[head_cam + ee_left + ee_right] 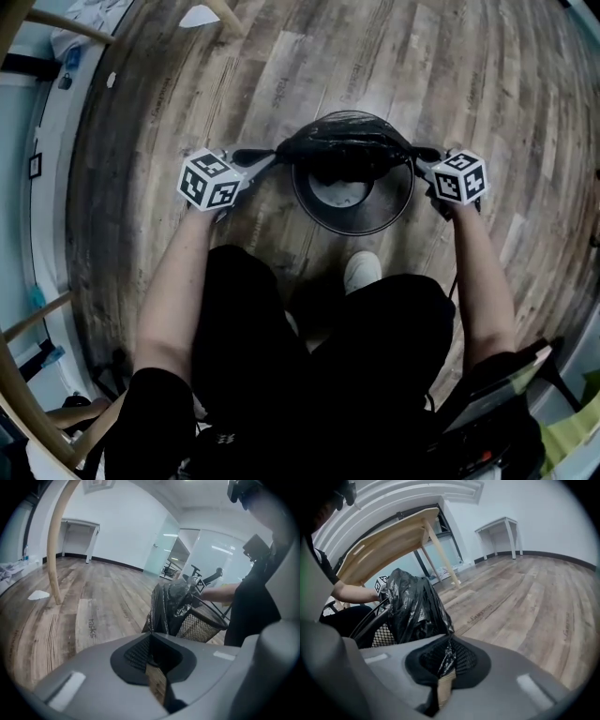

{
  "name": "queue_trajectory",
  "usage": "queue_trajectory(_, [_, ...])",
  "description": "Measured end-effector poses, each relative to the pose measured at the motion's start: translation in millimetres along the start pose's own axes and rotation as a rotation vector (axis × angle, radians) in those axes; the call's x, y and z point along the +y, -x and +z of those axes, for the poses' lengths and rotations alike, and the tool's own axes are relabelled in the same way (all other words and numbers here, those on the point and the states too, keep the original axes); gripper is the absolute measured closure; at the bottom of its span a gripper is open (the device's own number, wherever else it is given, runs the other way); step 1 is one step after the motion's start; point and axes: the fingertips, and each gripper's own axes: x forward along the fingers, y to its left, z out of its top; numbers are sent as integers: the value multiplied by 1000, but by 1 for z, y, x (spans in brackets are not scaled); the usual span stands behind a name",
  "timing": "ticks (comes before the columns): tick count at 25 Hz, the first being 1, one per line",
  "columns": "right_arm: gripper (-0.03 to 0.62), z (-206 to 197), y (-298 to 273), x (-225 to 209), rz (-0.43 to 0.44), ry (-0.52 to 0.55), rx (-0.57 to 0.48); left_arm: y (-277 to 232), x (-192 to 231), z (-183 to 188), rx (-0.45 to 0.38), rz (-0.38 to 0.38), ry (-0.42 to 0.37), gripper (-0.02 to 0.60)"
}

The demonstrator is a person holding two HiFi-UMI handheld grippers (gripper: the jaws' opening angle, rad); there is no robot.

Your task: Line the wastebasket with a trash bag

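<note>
The wastebasket (394, 208) stands on the wood floor (281, 66) by our feet, with the trash bag (345, 145) bunched over its far rim. Our left gripper (274, 157) and right gripper (419, 154) each pinch a bag edge. We judge the film could slip free or snag on the mesh.

Both clamped: left gripper (268, 157), right gripper (424, 156).
</note>
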Motion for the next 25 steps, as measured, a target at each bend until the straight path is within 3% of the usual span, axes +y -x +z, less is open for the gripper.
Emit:
queue_trajectory(3, [589, 6, 7, -2, -49, 4, -26, -1, -2, 2, -8, 42, -71, 565])
queue_trajectory(4, [573, 9, 15, -5, -68, -5, -52, 1, -2, 3, -18, 51, -83, 533])
queue_trajectory(9, [512, 19, 62, -19, -133, -36, -158, 29, 15, -4, -47, 104, -57, 439])
queue_trajectory(14, [499, 35, 92, -22, -178, -101, -274, 58, 27, 0, -117, 143, -33, 434])
queue_trajectory(15, [499, 38, 96, -22, -155, -143, -312, 61, 25, 7, -142, 140, -41, 434])
queue_trajectory(17, [499, 47, 104, -16, -24, -278, -420, 64, 17, 25, -195, 121, -64, 434])
queue_trajectory(20, [499, 45, 109, -18, 230, -640, -552, 64, 4, 53, -244, 86, -121, 434])
queue_trajectory(22, [499, 36, 111, -30, 233, -769, -572, 64, -4, 70, -269, 70, -156, 434])
queue_trajectory(25, [499, 30, 118, -35, 79, -665, -523, 62, -17, 91, -306, 43, -199, 434])
